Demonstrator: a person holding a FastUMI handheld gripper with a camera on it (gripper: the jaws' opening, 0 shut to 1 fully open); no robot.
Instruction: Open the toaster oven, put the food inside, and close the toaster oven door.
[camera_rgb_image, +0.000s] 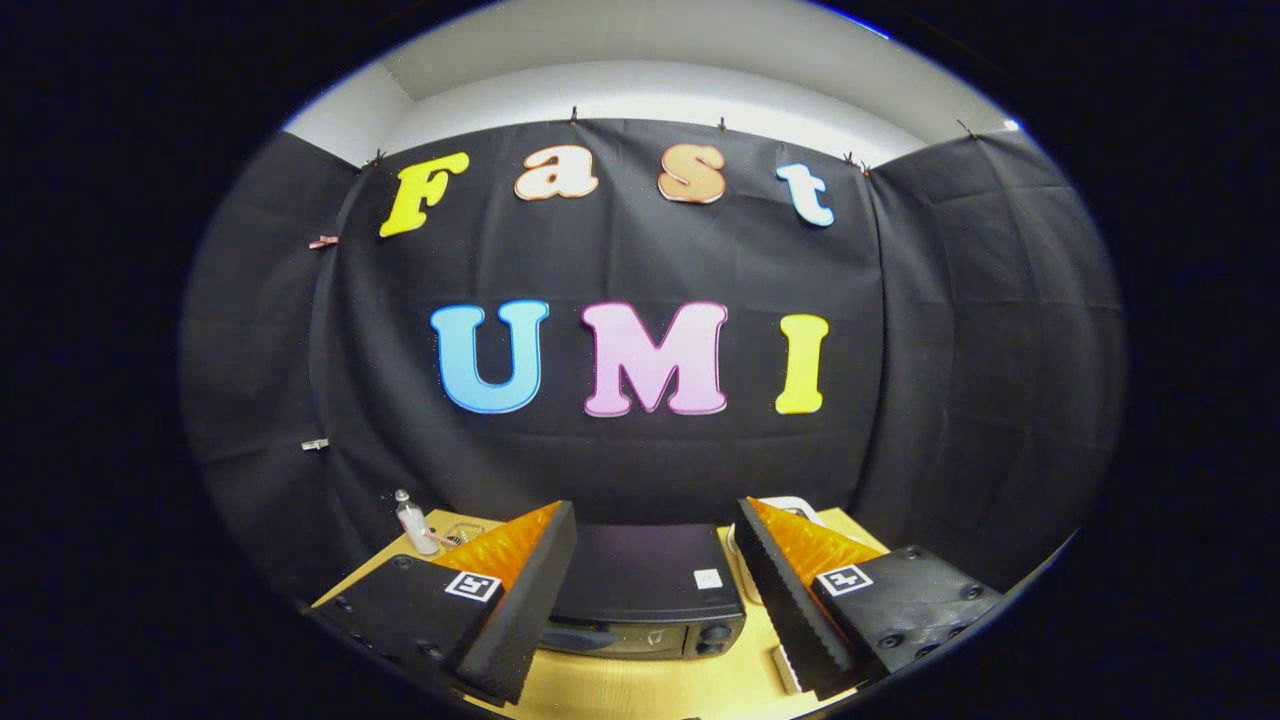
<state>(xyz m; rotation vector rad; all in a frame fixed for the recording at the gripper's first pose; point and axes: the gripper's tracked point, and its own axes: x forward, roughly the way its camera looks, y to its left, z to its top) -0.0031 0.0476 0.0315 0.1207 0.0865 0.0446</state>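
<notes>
A black toaster oven (645, 590) stands on the wooden table (640, 685), just ahead of and between my fingers, with its door shut and its knobs at the front right. My gripper (655, 580) is open, its two orange-and-black fingers (520, 590) spread wide on either side of the oven and held above the table, with nothing between them. A white plate or dish (790, 507) peeks out behind the right finger, beside the oven; I cannot make out any food on it.
A small clear bottle (412, 522) stands at the table's back left, near the black cloth wall. A small white object (785, 668) lies on the table by the right finger.
</notes>
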